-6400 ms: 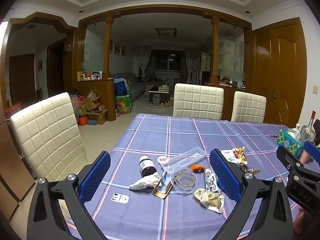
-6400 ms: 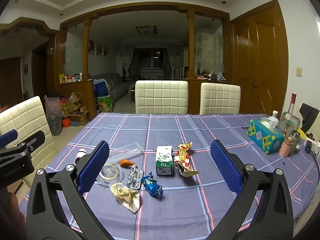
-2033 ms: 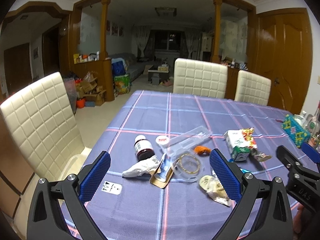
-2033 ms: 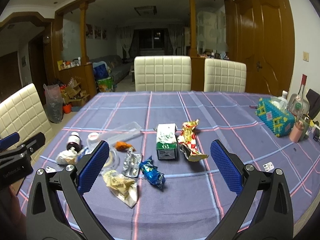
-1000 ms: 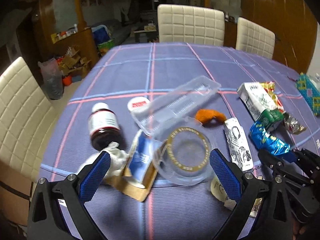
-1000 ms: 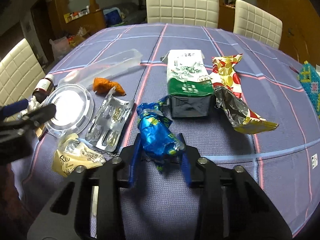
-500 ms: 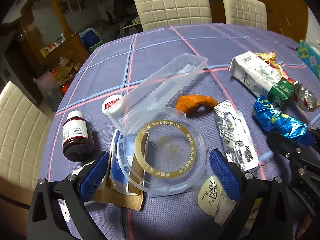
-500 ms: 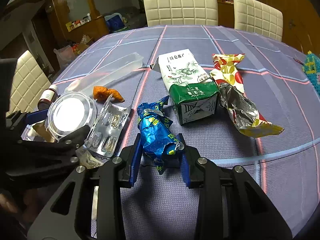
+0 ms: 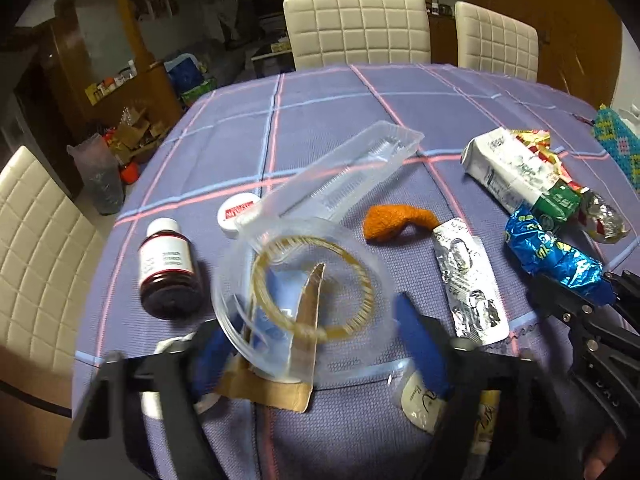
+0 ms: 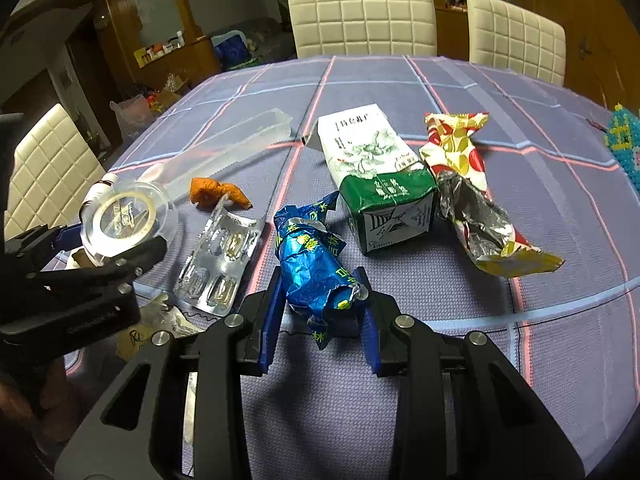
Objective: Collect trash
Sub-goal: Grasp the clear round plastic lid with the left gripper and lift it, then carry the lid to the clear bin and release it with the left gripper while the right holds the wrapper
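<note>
My right gripper (image 10: 320, 300) is shut on a crumpled blue foil wrapper (image 10: 312, 256), which also shows in the left wrist view (image 9: 556, 256). My left gripper (image 9: 316, 332) is closing on a round clear plastic lid (image 9: 304, 300) with a gold ring, tilted up off the table; the lid also shows in the right wrist view (image 10: 124, 216). The fingers (image 9: 420, 348) are blurred, and contact with the lid is unclear. Trash lies around on the purple checked tablecloth (image 10: 400, 92).
A dark medicine bottle (image 9: 168, 268), a white cap (image 9: 240, 214), a long clear tray (image 9: 352, 176), an orange scrap (image 9: 396, 222), a blister pack (image 9: 468, 280), a green-white carton (image 10: 380, 180), a red-gold wrapper (image 10: 468, 184) and a cream packet (image 9: 420, 400) lie on the table.
My left gripper's jaws have narrowed around the round lid, which has tipped up. My right gripper closed on the blue wrapper about a second ago and still holds it.
</note>
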